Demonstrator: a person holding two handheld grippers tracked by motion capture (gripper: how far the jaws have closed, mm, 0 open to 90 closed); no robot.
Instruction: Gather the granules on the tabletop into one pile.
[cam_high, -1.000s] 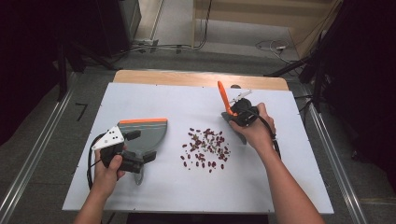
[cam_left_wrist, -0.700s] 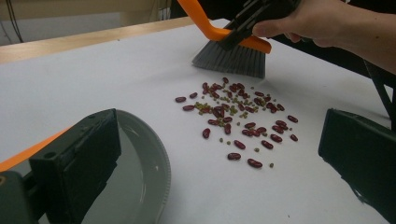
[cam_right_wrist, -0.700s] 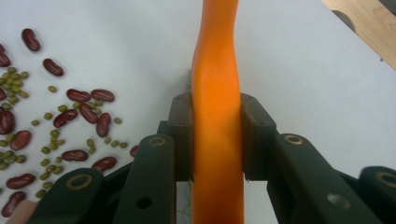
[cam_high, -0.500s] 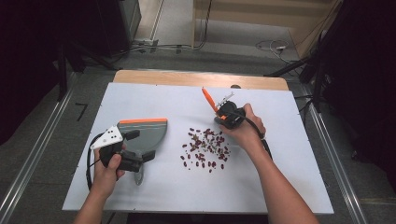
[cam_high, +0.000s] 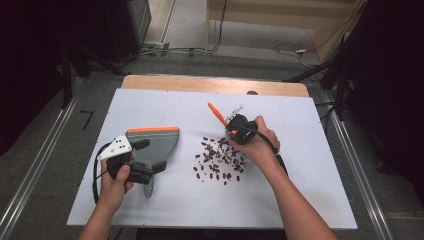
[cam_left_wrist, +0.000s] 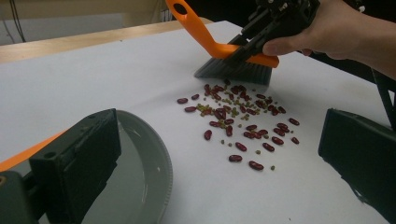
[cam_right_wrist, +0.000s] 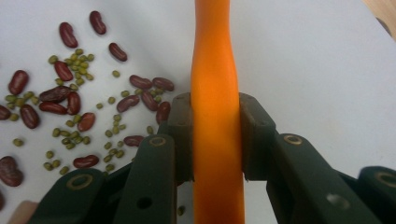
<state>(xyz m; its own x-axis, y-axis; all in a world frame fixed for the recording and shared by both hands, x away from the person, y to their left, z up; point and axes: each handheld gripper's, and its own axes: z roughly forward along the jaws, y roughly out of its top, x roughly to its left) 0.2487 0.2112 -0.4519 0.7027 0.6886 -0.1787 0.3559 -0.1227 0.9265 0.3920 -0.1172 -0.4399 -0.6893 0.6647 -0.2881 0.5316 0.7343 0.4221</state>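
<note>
**Orange-handled brush arrives at the far edge of the bean spill**

Orange plastic marks the small hand brush with grey bristles, its handle clamped between the right tongs, which press on it from both sides. Over the last second the brush has travelled from nearer the tabletop's right edge toward the middle, and its bristles now stand at the far side of the scattered dark red kidney beans and small green mung beans, which lie around the tabletop's centre. That puts the brush where a sweep toward the person's left can begin; no bean looks shifted yet.

On the other side of the spill, toward the left edge, the grey plastic dustpan with an orange rim strip lies flat on the white tabletop, its mouth facing the beans but well apart from them. The left tongs sit at its handle end and have kept still; whether they actually pinch the handle I cannot tell. The gap suggests that either long sweeps or bringing the pan closer will be needed.
</note>
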